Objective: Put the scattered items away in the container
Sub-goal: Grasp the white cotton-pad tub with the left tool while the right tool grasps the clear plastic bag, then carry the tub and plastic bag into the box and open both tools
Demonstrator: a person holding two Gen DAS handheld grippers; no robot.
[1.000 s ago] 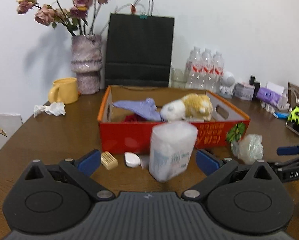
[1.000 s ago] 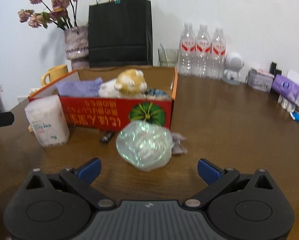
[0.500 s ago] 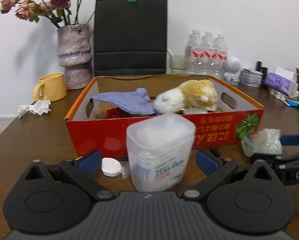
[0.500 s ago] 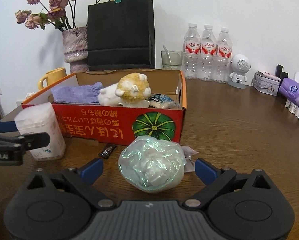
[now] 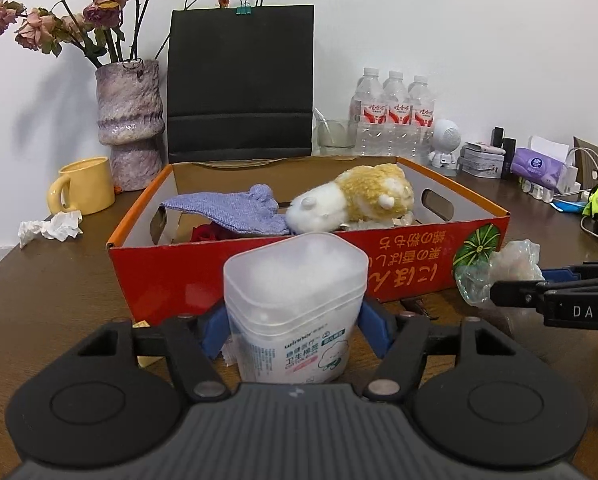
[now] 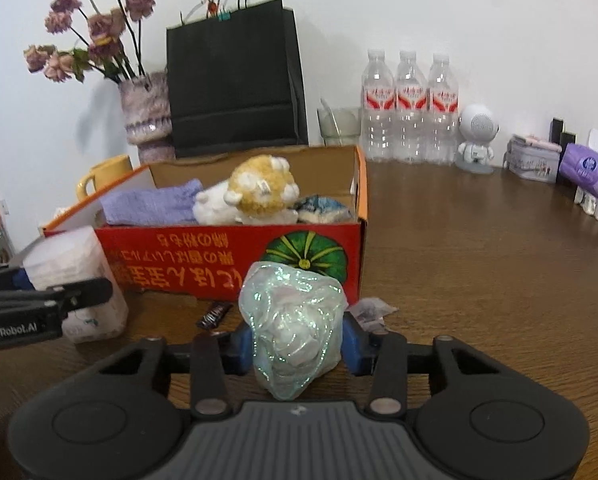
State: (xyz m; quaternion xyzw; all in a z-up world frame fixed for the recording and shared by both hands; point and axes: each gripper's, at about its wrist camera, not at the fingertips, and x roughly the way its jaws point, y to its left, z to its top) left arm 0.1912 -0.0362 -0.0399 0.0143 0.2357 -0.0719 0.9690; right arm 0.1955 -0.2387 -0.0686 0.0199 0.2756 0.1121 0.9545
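Two grips are closing at once, one in each of my hands. Nearest in the left wrist view, my left gripper [image 5: 294, 326] brings its blue pads in against the sides of the cotton pad tub [image 5: 295, 312], which stands upright on the wooden table [image 5: 51, 292] just before the red cardboard box [image 5: 399, 256]. In the right wrist view my right gripper [image 6: 297, 346] narrows on the crumpled iridescent plastic bag [image 6: 293, 320], its pads already denting the soft film. To do this well, I judge I should let both sets of jaws settle before lifting: the tub is smooth and top-heavy, so I want the pads square on its flat sides; the bag will squash, so I need a firm bite on its bulk, not loose film. A small dark wrapped candy [image 6: 214, 314] and a torn wrapper [image 6: 371, 308] lie beside the bag, waiting their turn. Beyond, the box already holds a plush toy [image 5: 355, 200] and a purple knit cloth [image 5: 235, 212], leaving room near the front wall for both loads.
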